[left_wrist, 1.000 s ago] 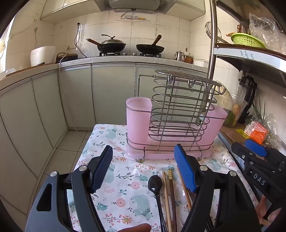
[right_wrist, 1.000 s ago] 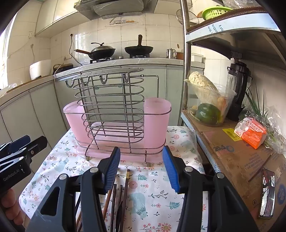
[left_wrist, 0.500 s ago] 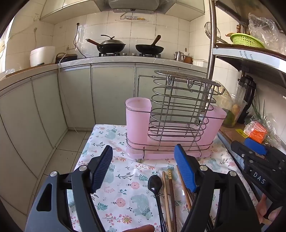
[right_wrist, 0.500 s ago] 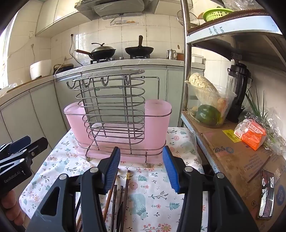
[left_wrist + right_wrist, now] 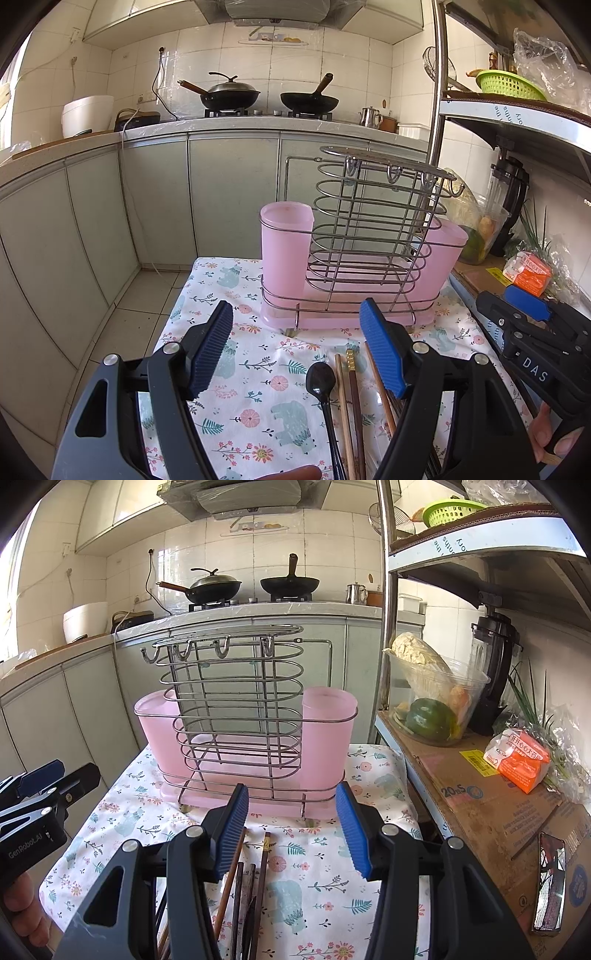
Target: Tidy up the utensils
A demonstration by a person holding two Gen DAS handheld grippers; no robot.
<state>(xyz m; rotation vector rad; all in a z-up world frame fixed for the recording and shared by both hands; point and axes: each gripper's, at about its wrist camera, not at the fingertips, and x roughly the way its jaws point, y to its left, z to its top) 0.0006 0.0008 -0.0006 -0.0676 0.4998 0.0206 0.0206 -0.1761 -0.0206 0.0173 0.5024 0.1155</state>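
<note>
A pink utensil holder with a wire rack [image 5: 354,258] stands at the far end of a small table with a floral cloth [image 5: 251,398]; it also shows in the right wrist view [image 5: 243,731]. A black spoon [image 5: 321,384] and several chopsticks [image 5: 351,398] lie on the cloth in front of it; the chopsticks also show in the right wrist view [image 5: 255,878]. My left gripper [image 5: 299,350] is open and empty above the cloth, left of the utensils. My right gripper [image 5: 291,827] is open and empty above the chopsticks. Each gripper appears at the edge of the other's view.
A cardboard-topped shelf [image 5: 480,797] at the right holds a bowl of vegetables [image 5: 432,705], an orange packet [image 5: 521,757], a blender [image 5: 491,672] and a phone [image 5: 550,878]. A metal shelf post [image 5: 388,627] rises beside the table. Kitchen cabinets [image 5: 155,206] and tiled floor lie to the left.
</note>
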